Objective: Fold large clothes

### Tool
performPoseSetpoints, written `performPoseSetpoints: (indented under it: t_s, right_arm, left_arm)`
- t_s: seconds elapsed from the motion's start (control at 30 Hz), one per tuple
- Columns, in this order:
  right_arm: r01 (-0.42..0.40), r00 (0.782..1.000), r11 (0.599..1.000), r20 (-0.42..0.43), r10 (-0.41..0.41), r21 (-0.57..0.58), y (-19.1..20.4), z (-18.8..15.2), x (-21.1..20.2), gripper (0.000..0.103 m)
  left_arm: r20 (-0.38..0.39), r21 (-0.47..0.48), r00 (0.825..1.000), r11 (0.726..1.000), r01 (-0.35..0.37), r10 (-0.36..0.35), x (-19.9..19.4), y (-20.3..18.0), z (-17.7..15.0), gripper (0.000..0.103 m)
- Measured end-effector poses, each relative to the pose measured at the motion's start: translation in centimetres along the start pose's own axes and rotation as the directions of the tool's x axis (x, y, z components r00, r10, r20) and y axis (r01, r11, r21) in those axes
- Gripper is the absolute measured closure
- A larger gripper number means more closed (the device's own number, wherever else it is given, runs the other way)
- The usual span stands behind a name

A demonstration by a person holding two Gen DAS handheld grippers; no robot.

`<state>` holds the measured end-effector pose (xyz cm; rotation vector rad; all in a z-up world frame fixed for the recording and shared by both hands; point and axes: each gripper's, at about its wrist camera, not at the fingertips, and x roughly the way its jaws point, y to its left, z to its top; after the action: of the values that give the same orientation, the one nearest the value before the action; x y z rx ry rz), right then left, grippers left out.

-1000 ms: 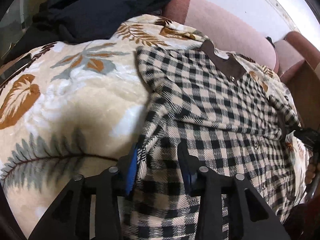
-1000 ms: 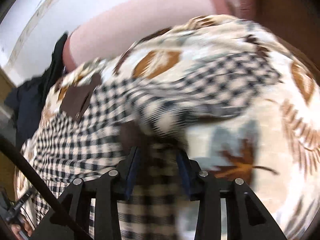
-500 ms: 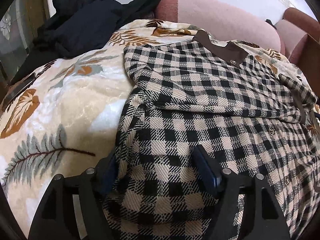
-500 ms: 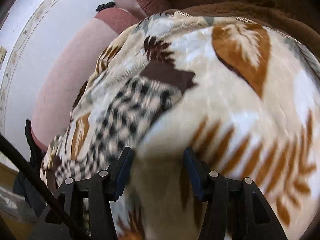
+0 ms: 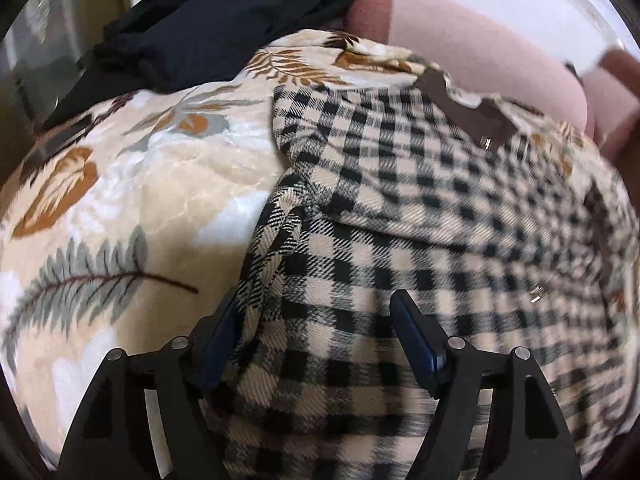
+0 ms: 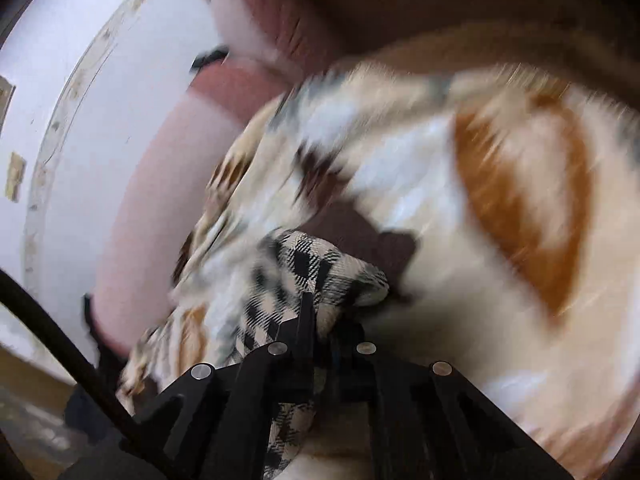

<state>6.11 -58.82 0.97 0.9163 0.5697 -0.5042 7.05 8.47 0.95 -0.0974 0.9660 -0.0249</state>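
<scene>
A beige-and-black checked shirt (image 5: 400,184) with a brown collar (image 5: 468,116) lies spread on a leaf-patterned blanket (image 5: 140,184). My left gripper (image 5: 316,304) is open just above the shirt's near left edge, its fingers wide apart with the flat cloth lying between them. In the blurred right wrist view, my right gripper (image 6: 320,312) is shut on a bunched fold of the checked shirt (image 6: 312,256). Next to that fold lies a brown trim piece (image 6: 360,232), and the blanket (image 6: 460,280) is underneath.
A heap of dark clothes (image 5: 208,24) sits at the blanket's far left corner. A pink sofa back (image 5: 460,40) runs behind it against a white wall. A black cable (image 6: 60,344) crosses the lower left of the right wrist view.
The left gripper's jaws spread wide and let go of the shirt's edge. The right gripper swung across the blanket to the shirt's far end and shut on a fold of it.
</scene>
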Motion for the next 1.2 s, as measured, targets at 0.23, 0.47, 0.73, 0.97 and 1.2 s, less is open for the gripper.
performPoseSetpoints:
  t_s: [0.23, 0.47, 0.73, 0.97, 1.2]
  right_arm:
    - [0.047, 0.997, 0.99, 0.061, -0.056, 0.133, -5.3, 2.2, -2.3, 0.098]
    - [0.067, 0.994, 0.997, 0.09, -0.069, 0.026, -2.1, 1.8, -3.3, 0.098]
    - [-0.083, 0.996, 0.972, 0.0, 0.085, -0.222, 6.3, -2.5, -3.4, 0.098]
    - [-0.334, 0.928, 0.866, -0.289, 0.234, -0.373, 14.6, -11.6, -0.7, 0.098]
    - [-0.468, 0.84, 0.746, -0.501, 0.208, -0.474, 17.6, -19.1, 1.3, 0.093]
  left_arm:
    - [0.023, -0.052, 0.999, 0.998, 0.043, -0.042, -2.4, -1.2, 0.7, 0.029]
    - [0.033, -0.093, 0.996, 0.992, 0.085, -0.082, -3.4, -1.3, 0.6, 0.029]
    - [0.051, -0.09, 0.985, 0.982, 0.168, -0.164, -4.8, -1.9, 0.0, 0.029]
    - [0.041, -0.048, 0.97, 0.97, 0.239, -0.238, -5.3, -4.1, -0.4, 0.029]
    - [0.007, -0.037, 0.945, 0.944, 0.327, -0.327, -4.0, -7.3, 1.1, 0.029]
